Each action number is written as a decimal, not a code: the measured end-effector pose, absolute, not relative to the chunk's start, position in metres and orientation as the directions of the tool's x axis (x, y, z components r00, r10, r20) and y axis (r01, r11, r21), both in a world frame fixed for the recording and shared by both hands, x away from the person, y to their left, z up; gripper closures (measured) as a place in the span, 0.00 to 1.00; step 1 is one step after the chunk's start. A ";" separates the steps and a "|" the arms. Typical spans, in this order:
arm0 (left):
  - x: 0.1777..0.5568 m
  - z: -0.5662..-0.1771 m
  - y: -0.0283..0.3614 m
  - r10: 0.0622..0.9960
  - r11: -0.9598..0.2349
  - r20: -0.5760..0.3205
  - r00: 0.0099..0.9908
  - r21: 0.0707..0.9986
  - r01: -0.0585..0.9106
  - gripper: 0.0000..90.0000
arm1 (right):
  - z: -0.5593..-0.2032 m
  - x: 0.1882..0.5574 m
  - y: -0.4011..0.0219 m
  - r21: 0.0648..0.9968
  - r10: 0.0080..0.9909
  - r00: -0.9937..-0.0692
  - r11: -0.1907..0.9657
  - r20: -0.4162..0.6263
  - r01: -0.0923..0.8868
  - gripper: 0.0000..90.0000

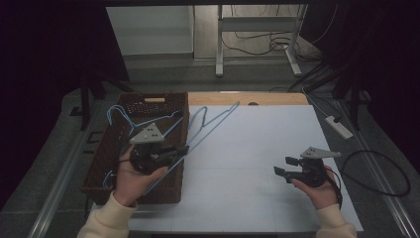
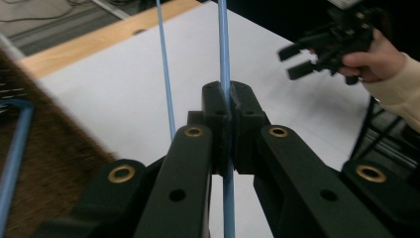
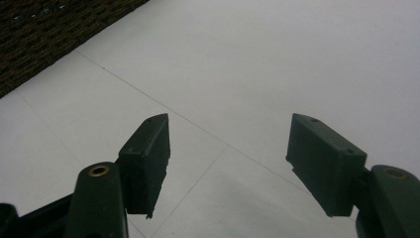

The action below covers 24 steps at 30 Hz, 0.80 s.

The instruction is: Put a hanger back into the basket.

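A blue wire hanger [image 1: 208,124] slants up out of the brown wicker basket [image 1: 171,101] and over the white table sheet. My left gripper [image 1: 181,148] holds it above the basket's right side, jaws shut on its long lower wire. In the left gripper view that blue wire [image 2: 224,49] runs between the closed pads [image 2: 215,106], and a second blue wire [image 2: 166,74] passes to their left. More blue hangers [image 1: 121,119] lie in the basket. My right gripper [image 1: 287,166] hovers over the sheet at the right, jaws wide apart [image 3: 228,163] with nothing between them.
The white sheet [image 1: 247,148] covers most of the table, with a wooden strip [image 1: 267,98] along its far edge. A white power strip [image 1: 339,126] and black cables lie on the floor to the right. Desk legs [image 1: 219,44] stand beyond the table.
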<state>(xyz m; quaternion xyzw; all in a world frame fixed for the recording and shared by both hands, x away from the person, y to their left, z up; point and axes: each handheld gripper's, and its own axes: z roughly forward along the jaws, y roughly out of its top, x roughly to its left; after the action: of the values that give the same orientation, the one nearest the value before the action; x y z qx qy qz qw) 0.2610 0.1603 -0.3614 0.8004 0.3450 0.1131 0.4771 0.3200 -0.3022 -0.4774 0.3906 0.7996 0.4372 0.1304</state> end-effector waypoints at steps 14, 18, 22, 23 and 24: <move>0.280 -0.363 0.248 0.773 -0.219 -0.150 0.617 0.849 0.481 0.96 | -0.478 0.320 -0.303 0.799 0.740 -0.659 0.314 0.133 0.513 0.37; 0.286 -0.371 0.268 0.794 -0.194 -0.168 0.584 0.841 0.505 0.96 | -0.479 0.320 -0.302 0.799 0.740 -0.660 0.316 0.131 0.513 0.37; 0.288 -0.378 0.282 0.804 -0.193 -0.174 0.569 0.828 0.526 0.96 | -0.479 0.321 -0.303 0.798 0.742 -0.657 0.314 0.132 0.515 0.37; 0.289 -0.381 0.288 0.805 -0.198 -0.179 0.566 0.818 0.540 0.96 | -0.479 0.321 -0.303 0.798 0.742 -0.657 0.314 0.132 0.515 0.37; 0.290 -0.384 0.290 0.805 -0.199 -0.184 0.564 0.813 0.548 0.96 | -0.479 0.321 -0.302 0.797 0.742 -0.657 0.315 0.132 0.515 0.37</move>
<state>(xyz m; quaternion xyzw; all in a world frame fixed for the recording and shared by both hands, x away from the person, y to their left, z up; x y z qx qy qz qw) 0.2898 0.2902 -0.3836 0.7609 0.4444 0.1426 0.4508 0.3208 -0.3024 -0.4791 0.3929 0.8001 0.4340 0.1308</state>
